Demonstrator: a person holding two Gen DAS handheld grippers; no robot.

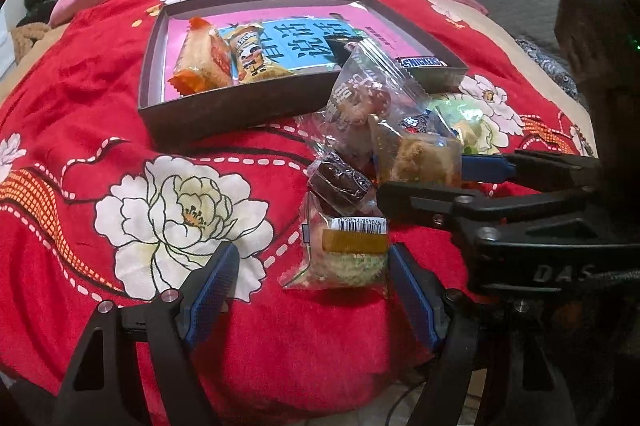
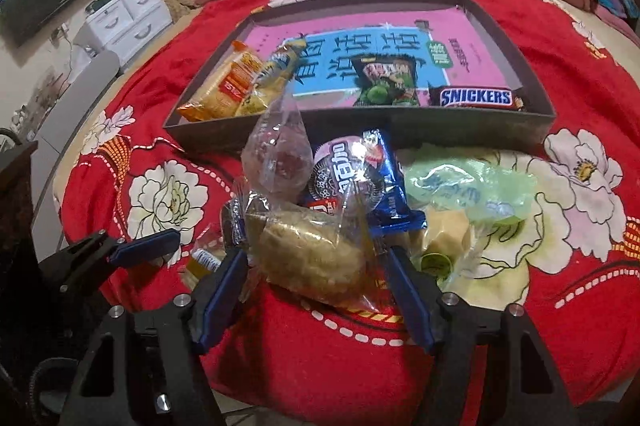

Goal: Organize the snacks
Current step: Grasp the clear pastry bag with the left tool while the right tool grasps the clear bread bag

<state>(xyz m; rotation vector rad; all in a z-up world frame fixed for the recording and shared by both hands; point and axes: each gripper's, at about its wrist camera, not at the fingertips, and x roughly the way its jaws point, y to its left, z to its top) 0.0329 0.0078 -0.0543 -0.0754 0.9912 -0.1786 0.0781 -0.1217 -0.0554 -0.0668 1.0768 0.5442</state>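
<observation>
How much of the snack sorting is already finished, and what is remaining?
Done: four snacks lie in the tray: an orange pack, a yellow pack, a green bag and a Snickers bar.
In hand: the right gripper straddles a clear-wrapped pastry; a firm grip is not visible. The left gripper is open around a barcoded packet.
Left: the pile on the blanket, including the Oreo pack.

SNICKERS is showing on the brown bar (image 2: 476, 97) lying in the tray. DAS is reading on the right gripper body (image 1: 560, 272). Barcode label (image 1: 360, 224) digits are staying too blurred to read.
</observation>
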